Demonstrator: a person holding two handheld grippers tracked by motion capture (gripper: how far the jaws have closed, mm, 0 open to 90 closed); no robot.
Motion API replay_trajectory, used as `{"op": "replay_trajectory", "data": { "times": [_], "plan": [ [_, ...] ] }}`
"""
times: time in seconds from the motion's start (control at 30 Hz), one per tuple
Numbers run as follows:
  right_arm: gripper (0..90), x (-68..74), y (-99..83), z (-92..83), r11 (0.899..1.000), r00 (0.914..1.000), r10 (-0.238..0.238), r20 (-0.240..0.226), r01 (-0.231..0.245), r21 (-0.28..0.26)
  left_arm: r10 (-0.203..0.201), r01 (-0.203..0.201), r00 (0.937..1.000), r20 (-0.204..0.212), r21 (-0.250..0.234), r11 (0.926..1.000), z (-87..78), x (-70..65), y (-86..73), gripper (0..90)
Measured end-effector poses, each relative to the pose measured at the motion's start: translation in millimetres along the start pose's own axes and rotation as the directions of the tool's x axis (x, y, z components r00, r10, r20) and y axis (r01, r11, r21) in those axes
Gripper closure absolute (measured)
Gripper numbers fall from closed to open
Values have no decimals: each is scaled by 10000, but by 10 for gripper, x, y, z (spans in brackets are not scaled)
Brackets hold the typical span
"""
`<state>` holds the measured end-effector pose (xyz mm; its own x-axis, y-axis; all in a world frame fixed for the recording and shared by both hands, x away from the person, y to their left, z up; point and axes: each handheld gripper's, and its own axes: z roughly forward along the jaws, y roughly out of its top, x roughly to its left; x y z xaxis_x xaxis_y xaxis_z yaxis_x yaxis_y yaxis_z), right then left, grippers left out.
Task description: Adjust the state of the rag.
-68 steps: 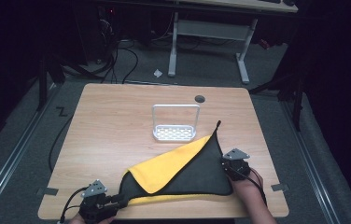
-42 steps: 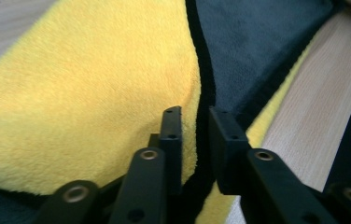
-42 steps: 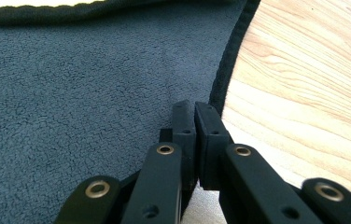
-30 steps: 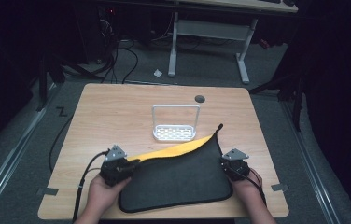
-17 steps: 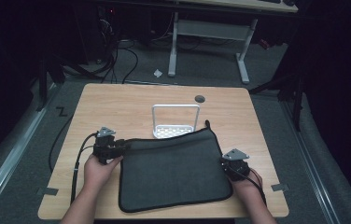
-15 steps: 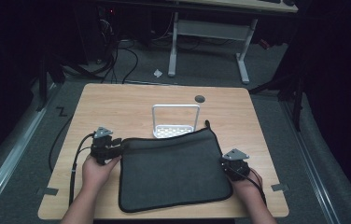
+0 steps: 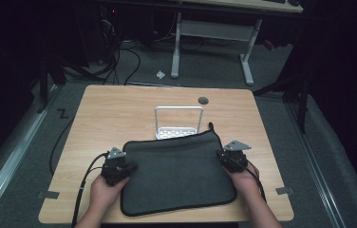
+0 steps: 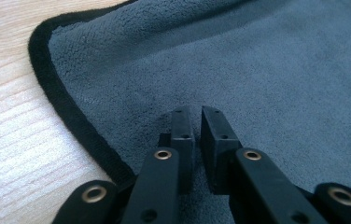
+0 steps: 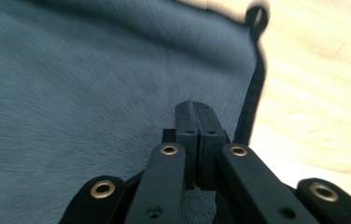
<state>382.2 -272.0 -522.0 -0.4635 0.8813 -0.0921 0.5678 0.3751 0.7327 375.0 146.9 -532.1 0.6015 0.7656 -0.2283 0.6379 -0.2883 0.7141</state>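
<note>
From the high view, a dark grey cloth (image 7: 176, 173) lies flat on the wooden bench (image 7: 119, 109), close to the person's side. It has a black edge all the way round. The left tool (image 7: 124, 167) sits at the cloth's left edge, and a hand (image 7: 104, 190) holds it from below. The right tool (image 7: 225, 159) sits at the cloth's right edge, with the other hand (image 7: 243, 178) behind it. A black cable trails from each tool toward the near edge of the bench. Just behind the cloth stands a small white rack (image 7: 178, 122) with a tall handle, and the far edge of the cloth touches it or nearly does. A small dark round hole (image 7: 203, 100) shows in the bench farther back.

In the left gripper view, the left tool (image 8: 198, 114) rests over the fuzzy grey cloth (image 8: 257, 70), near a rounded corner with its black edge (image 8: 66, 112). Its jaws have just been closing, and now only a thin gap is left between them. Nothing is pinched in that gap. Pale wood shows at the left.

In the right gripper view, which is blurry, the right tool (image 9: 195, 109) has its jaws pressed tight together with nothing between them. It lies over the cloth (image 9: 80, 93), close to the black edge (image 9: 253, 98). A little black loop (image 9: 257, 16) sticks out at the cloth's corner.
</note>
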Motion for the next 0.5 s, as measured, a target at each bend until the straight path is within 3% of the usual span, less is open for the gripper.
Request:
{"op": "replay_trajectory", "data": {
  "times": [0.03,0.13,0.2,0.4,0.5],
  "plan": [
    [900,-8,-20,57,9996,10000,20,10,-21,279,33,-33,10000,36,-5,10000,-5,3,-7,840],
    [900,-19,-62,24,9995,9999,114,-96,-111,283,12,-13,9997,226,22,10000,-29,-7,-36,838],
    [900,23,-134,-55,9996,10000,-73,1,73,275,-36,30,9989,476,132,9999,-39,-39,-46,821],
    [900,100,-372,-354,9982,9993,-382,43,379,473,407,-433,9959,811,308,9986,-44,-179,-80,792],
    [900,104,-452,-450,9978,9991,-409,148,401,529,295,-326,9944,1017,288,9991,-39,-206,-92,771]
  ]
}}
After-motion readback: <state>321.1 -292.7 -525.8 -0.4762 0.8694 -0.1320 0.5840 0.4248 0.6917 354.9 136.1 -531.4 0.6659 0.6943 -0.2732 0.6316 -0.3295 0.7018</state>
